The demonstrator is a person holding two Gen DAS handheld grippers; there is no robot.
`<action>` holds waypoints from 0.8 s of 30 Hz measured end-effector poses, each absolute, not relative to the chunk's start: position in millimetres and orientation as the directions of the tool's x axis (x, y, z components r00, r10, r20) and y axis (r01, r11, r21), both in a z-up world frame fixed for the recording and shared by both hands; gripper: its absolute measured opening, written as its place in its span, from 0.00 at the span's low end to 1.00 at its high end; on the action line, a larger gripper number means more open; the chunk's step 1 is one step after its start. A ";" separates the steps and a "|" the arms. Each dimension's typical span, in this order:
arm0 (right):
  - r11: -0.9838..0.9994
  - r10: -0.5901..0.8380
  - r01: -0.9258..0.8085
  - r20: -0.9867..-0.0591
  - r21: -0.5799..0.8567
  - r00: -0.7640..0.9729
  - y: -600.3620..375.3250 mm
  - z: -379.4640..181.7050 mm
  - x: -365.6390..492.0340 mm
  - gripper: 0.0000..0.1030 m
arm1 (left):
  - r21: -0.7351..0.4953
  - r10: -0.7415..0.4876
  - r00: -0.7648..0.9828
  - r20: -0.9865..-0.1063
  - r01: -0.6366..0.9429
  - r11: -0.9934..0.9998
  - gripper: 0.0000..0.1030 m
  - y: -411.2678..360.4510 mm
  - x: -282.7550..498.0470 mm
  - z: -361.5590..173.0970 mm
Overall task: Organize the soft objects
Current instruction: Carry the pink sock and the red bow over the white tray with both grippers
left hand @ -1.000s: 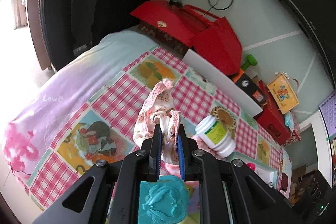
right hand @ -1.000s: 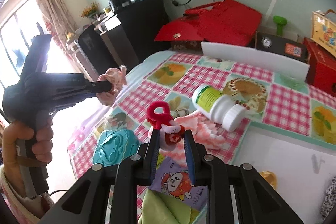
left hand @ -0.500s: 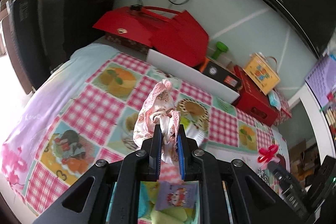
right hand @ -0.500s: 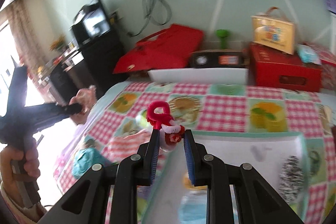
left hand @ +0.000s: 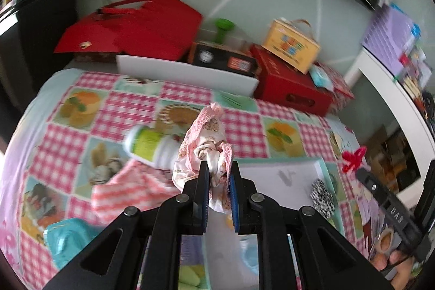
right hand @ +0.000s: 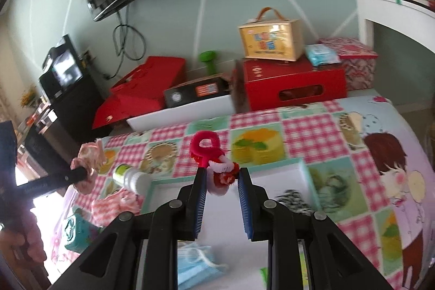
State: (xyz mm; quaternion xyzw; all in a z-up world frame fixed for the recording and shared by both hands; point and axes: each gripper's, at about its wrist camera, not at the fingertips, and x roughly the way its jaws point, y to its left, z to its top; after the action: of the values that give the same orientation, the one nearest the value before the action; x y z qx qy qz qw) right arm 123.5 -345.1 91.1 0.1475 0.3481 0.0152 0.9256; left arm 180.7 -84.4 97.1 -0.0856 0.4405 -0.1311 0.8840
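Left gripper (left hand: 219, 175) clamped on pink cloth (left hand: 202, 146); right gripper (right hand: 221, 175) grasping red toy (right hand: 217, 167), both above white tray (right hand: 296, 167)

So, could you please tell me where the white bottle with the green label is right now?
The white bottle with the green label lies on its side on the checked tablecloth, left of the left gripper, just beyond the pink striped cloth.

Right claw (right hand: 221, 175) grips red plush toy (right hand: 214, 165) above white tray (right hand: 301, 167).
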 end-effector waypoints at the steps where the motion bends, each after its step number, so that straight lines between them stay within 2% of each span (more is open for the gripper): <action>1: 0.956 0.120 0.086 -0.641 0.281 0.758 -349.4 91.2 122.3 0.24 | -0.266 -0.317 0.569 -0.759 0.174 0.948 0.13 -90.8 181.3 94.4; 14: 0.949 0.030 0.193 -0.678 0.251 0.735 -381.1 80.1 119.0 0.24 | -0.247 -0.358 0.518 -0.777 0.272 0.930 0.13 -137.5 188.0 69.5; 24: 0.955 0.076 0.172 -0.760 0.241 0.645 -365.9 38.7 146.0 0.24 | -0.229 -0.319 0.473 -0.821 0.240 0.944 0.13 -145.8 202.9 34.4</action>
State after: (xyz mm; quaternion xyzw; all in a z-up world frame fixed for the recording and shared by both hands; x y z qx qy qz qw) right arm 146.0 -365.9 38.7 0.1471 0.4204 -0.0269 0.8949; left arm 202.9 -145.8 34.4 -0.0408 0.4867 -0.1630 0.8573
